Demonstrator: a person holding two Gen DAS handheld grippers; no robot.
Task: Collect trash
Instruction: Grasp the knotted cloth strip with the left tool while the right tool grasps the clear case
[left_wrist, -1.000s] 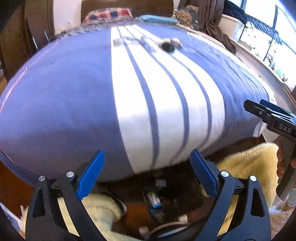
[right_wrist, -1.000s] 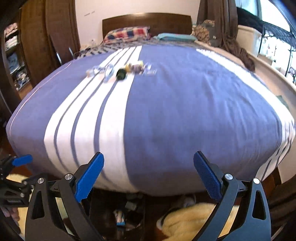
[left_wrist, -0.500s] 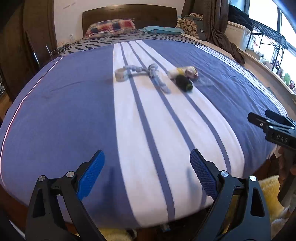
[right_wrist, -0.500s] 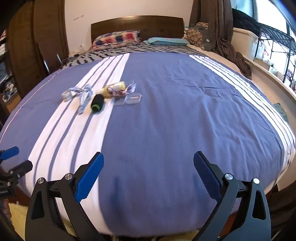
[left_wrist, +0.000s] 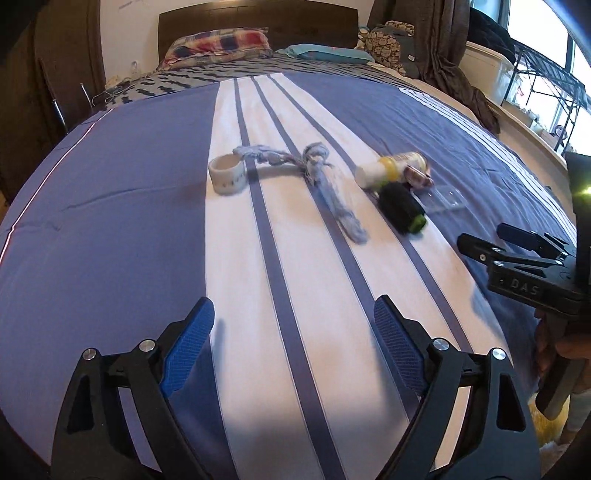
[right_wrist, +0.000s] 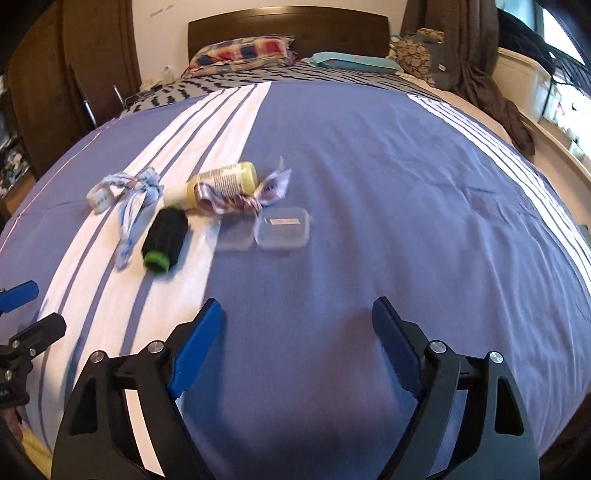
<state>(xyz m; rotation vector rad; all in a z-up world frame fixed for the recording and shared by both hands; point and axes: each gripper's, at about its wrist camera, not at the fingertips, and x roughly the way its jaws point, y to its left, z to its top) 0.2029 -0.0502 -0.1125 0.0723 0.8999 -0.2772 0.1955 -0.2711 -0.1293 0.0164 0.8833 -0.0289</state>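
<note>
Black green-capped spool lies ahead-left of the empty, spread right gripper, ahead-right of the equally spread left gripper.

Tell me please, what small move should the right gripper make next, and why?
Probably move the right gripper forward over the bedcover toward the clear plastic box. Both grippers are open and empty, and all the trash lies ahead, out of the fingers' reach. The box is the item nearest its line; the black roll lies further left, closer to the left gripper.
</note>
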